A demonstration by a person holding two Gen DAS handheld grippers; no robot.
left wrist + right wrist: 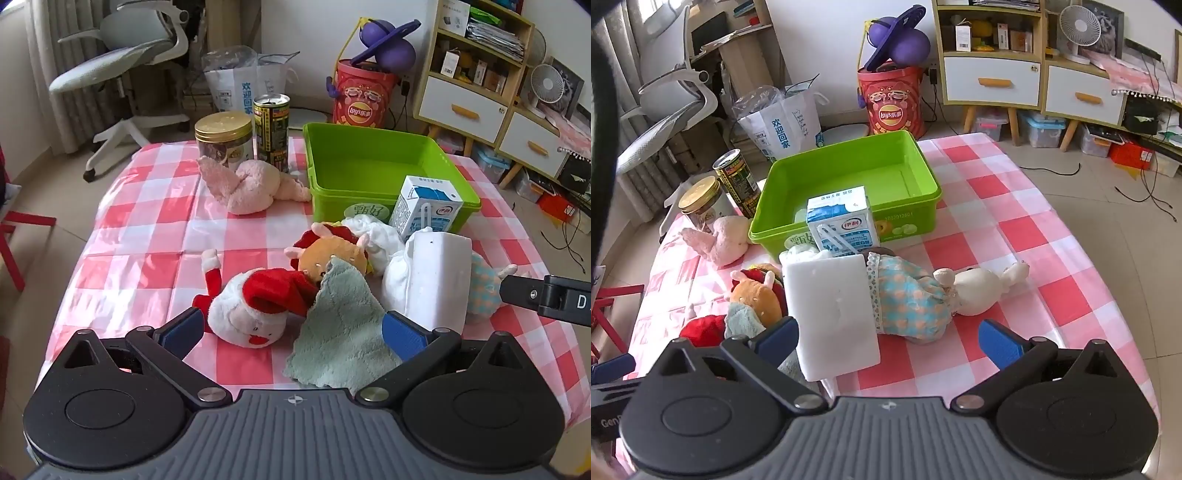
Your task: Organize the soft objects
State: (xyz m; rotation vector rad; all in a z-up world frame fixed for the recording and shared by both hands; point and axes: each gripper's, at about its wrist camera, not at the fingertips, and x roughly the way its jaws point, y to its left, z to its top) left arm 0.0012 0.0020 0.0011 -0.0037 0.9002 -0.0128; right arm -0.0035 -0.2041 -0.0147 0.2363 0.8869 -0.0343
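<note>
A green bin (354, 158) (849, 173) stands empty at the back of the checked table. Soft toys lie in front of it: a Santa plush (255, 310), a burger plush (332, 254) (757, 291), a green-grey cloth (340, 332), a white cloth (376, 236), a pink plush (247, 184) (720, 240) and a bunny doll in a blue dress (923, 299). My left gripper (291, 332) is open around the Santa and the cloth. My right gripper (886, 341) is open, just before the bunny doll and a white foam block (831, 317) (436, 280).
A milk carton (424, 210) (842, 225) stands against the bin's front. A gold-lidded jar (223, 140) (701, 203) and a dark can (271, 129) (737, 181) stand left of the bin. An office chair, a red bucket and shelves stand beyond the table.
</note>
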